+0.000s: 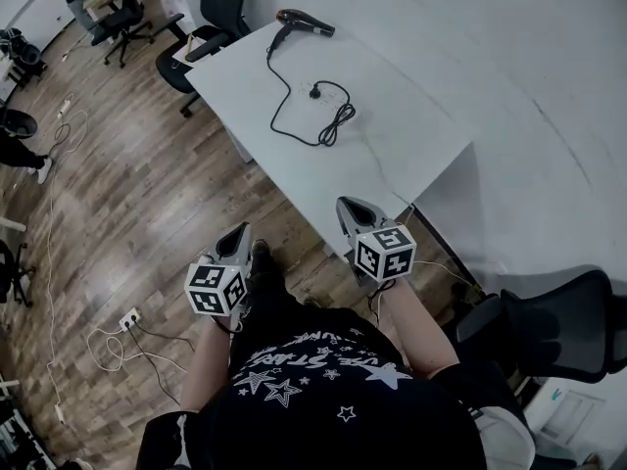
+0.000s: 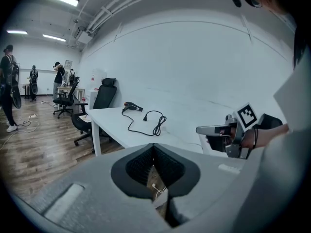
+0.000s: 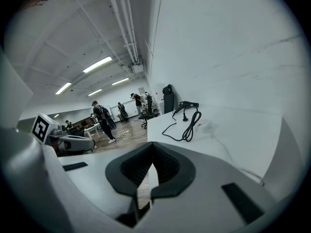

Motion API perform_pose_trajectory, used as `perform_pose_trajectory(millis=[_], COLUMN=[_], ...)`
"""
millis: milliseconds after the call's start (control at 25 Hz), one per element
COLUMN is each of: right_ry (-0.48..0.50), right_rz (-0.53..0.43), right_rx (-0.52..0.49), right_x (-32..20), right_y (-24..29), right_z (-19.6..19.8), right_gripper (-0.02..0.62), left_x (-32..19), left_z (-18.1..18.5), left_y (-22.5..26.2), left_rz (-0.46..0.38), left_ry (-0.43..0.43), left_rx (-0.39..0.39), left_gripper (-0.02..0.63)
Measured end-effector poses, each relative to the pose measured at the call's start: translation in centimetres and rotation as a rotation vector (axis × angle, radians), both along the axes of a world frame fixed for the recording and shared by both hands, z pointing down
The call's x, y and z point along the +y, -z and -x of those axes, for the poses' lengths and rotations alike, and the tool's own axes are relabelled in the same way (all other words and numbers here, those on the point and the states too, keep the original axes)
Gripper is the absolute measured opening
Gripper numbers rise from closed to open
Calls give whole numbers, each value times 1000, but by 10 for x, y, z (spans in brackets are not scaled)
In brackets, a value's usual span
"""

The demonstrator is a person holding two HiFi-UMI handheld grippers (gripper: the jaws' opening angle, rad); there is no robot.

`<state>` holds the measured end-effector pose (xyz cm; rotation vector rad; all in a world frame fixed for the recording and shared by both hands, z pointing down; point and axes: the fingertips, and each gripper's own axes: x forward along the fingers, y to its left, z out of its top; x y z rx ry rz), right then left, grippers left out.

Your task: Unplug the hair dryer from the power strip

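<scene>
A black hair dryer lies at the far end of the white table. Its black cord loops toward me, ending in a bundle and a plug. The plug rests beside a faint white power strip; whether it is seated there I cannot tell. Both grippers hang in front of my body, short of the table's near corner. The left gripper and the right gripper are shut with nothing in them. Dryer and cord appear far beyond the jaws in both gripper views.
A black office chair stands at the table's far corner and another at my right. On the wooden floor at my left lie a white socket block and loose cables. People stand far off in the room.
</scene>
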<state>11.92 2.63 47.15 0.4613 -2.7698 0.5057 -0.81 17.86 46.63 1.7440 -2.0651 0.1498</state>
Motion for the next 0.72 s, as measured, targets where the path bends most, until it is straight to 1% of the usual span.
perform_pose_trajectory(millis=[160, 400, 600, 720], right_ry=[-53, -147, -232, -273], right_rz=[-7, -17, -16, -17], right_rx=[11, 44, 57, 73], right_x=[-19, -51, -84, -101], right_y=[-4, -8, -1, 0], right_z=[-2, 9, 34, 53], right_gripper=[9, 9, 9, 9], left_x=[-25, -70, -123, -155], left_z=[15, 52, 86, 105], left_y=[-3, -12, -13, -14], left_rz=[-6, -8, -11, -3], left_ry=[-48, -117, -202, -274], left_rx=[1, 32, 66, 72], left_gripper=[8, 8, 8, 8])
